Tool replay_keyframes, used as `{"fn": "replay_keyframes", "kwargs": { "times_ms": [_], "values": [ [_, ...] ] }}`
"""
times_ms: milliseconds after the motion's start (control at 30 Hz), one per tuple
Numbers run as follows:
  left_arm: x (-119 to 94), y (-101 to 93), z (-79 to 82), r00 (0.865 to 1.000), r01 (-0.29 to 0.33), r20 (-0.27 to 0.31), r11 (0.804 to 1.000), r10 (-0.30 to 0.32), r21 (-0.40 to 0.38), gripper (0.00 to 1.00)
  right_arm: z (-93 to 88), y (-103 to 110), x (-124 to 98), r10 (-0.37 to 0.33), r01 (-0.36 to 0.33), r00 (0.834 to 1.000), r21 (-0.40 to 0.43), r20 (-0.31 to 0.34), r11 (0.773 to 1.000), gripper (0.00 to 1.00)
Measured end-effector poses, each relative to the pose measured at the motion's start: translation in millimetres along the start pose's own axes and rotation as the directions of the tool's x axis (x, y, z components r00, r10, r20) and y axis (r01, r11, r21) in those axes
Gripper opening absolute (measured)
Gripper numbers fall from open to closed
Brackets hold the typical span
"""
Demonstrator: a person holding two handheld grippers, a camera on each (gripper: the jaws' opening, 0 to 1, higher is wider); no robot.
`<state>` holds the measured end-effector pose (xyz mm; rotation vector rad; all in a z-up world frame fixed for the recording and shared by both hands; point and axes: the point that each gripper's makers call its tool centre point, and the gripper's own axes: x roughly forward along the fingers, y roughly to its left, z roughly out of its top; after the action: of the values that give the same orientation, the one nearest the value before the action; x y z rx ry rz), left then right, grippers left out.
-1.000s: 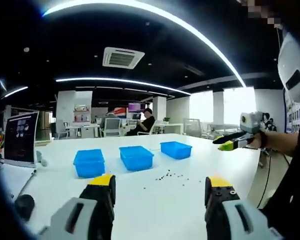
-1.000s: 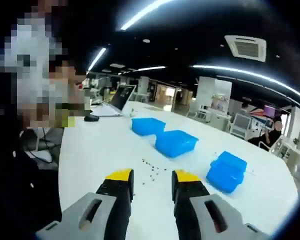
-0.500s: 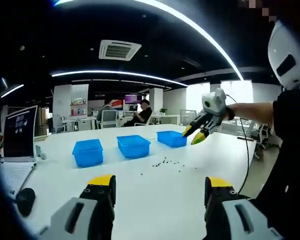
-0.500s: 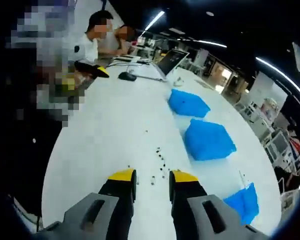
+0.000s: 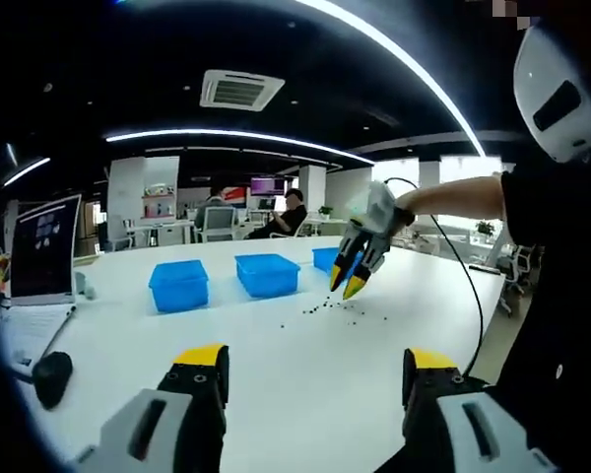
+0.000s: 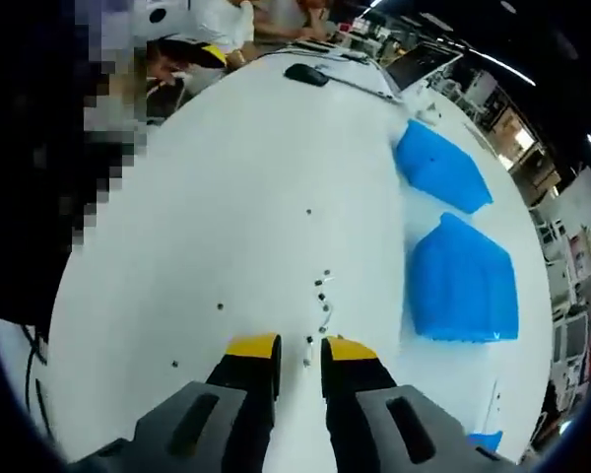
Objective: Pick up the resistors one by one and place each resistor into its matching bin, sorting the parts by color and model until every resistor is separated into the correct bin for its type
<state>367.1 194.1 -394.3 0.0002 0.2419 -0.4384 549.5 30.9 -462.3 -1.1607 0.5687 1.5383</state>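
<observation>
Sorting has barely begun, by the look of it: the resistors (image 5: pixel 330 307) lie scattered on the white table (image 5: pixel 276 384) in front of the blue bins (image 5: pixel 267 274). The right gripper (image 6: pixel 298 348), jaws slightly parted and empty, hovers over them. The left gripper (image 5: pixel 315 365), near the table edge, is wide open and empty.

The scattered resistors (image 6: pixel 321 296) on the white table (image 6: pixel 227 197) are specks too small to tell colour or model, and the third blue bin (image 6: pixel 485 440) is cut off at the view's edge.
</observation>
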Motion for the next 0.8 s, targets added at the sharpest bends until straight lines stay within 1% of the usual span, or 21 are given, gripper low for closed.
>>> {"fn": "replay_keyframes", "kwargs": {
  "times_ms": [200, 367, 500, 633, 700, 800],
  "values": [
    [-1, 1.8, -3.7, 1.000, -0.010, -0.006, 1.000, 0.010, -0.009, 0.72, -7.9, -1, 12, 0.064, -0.065, 0.996, -0.012, -0.055, 0.998, 0.17],
    [0, 1.7, -6.2, 1.000, -0.011, -0.012, 1.000, 0.011, -0.012, 0.72, -14.7, -1, 18, 0.092, -0.093, 0.993, -0.009, -0.079, 0.996, 0.14],
    [0, 1.4, -7.2, 1.000, -0.009, -0.014, 1.000, 0.009, -0.012, 0.72, -15.3, -2, 18, 0.101, -0.101, 0.992, 0.002, -0.079, 0.995, 0.13],
    [1, 0.3, -8.8, 1.000, -0.006, -0.019, 1.000, 0.006, -0.011, 0.72, -15.0, 1, 19, 0.134, -0.132, 0.988, 0.035, -0.075, 0.991, 0.06],
    [1, -0.4, -8.7, 1.000, -0.005, -0.019, 1.000, 0.005, -0.011, 0.72, -15.0, 1, 19, 0.139, -0.135, 0.988, 0.053, -0.074, 0.989, 0.06],
    [1, -1.2, -7.9, 1.000, -0.003, -0.018, 1.000, 0.003, -0.009, 0.72, -14.4, 3, 18, 0.133, -0.129, 0.988, 0.053, -0.072, 0.990, 0.06]
  ]
}}
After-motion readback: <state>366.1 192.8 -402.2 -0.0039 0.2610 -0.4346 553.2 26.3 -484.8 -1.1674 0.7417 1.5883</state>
